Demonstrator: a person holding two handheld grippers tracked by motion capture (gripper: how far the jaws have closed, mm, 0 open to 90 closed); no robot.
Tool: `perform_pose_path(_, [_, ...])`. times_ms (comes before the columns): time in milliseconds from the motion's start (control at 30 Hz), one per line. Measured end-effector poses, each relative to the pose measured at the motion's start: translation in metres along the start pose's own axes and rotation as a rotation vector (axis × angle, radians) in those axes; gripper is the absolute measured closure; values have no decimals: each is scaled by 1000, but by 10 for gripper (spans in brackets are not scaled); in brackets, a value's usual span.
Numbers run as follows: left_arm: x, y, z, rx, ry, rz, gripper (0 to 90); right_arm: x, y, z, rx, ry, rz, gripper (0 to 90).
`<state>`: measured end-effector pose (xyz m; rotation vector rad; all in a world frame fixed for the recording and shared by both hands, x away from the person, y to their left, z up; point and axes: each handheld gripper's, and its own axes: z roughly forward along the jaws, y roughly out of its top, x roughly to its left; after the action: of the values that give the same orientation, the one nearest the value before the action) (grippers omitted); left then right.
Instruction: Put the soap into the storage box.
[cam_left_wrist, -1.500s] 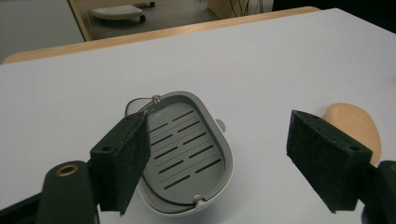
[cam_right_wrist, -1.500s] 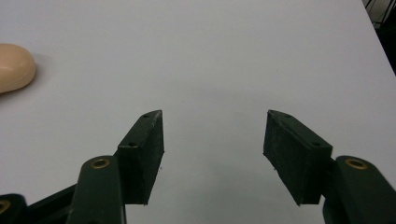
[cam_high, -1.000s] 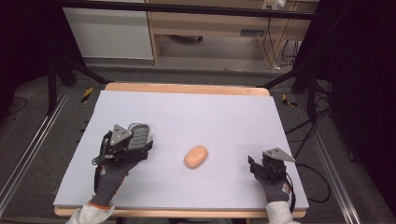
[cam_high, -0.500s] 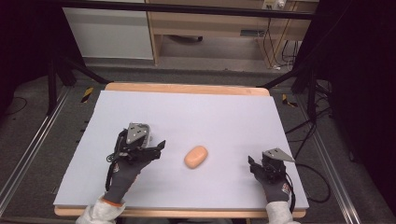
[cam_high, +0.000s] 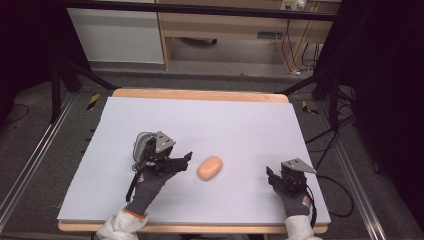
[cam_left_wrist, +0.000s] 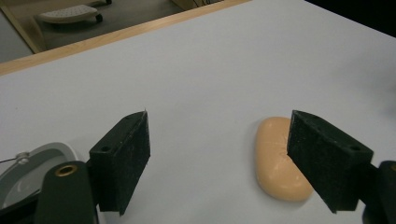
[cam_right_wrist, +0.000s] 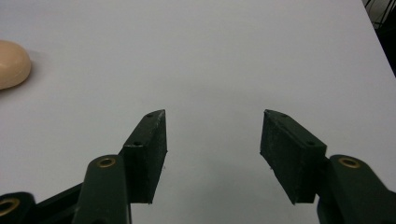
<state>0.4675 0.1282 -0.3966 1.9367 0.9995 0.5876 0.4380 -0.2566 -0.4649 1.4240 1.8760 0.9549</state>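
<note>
The worktop (cam_high: 210, 125), covered by a pale sheet with a wooden edge showing at its 12 o'clock side, carries everything here. In the high view the left hand-held gripper (cam_high: 184, 161) sits at about 8 o'clock on the worktop, its jaws pointing toward 3 o'clock and standing wide apart with nothing between them. The right hand-held gripper (cam_high: 270, 176) rests at about 4 o'clock, well apart from the left one, its jaws likewise spread and empty over bare sheet. The peach-coloured oval soap (cam_high: 209, 168) lies flat just below the worktop's centre, just beside the left hand-held gripper's tips at their 3 o'clock, not touched by them.
</note>
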Motion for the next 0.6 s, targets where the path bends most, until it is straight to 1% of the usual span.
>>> perform_pose_path(167, [-8,0,8,11,-10,10,207,0,0,1,4,-4,-1,409])
perform_pose_path(367, [-17,-1,18,34,-21,26,206,-1,0,0,4,-7,4,410])
perform_pose_path(433, [-20,-2,21,49,-24,37,205,-1,0,1,4,-7,5,411])
perform_pose_path(600, [-26,-3,26,62,-32,47,202,-2,-1,1,5,-6,7,411])
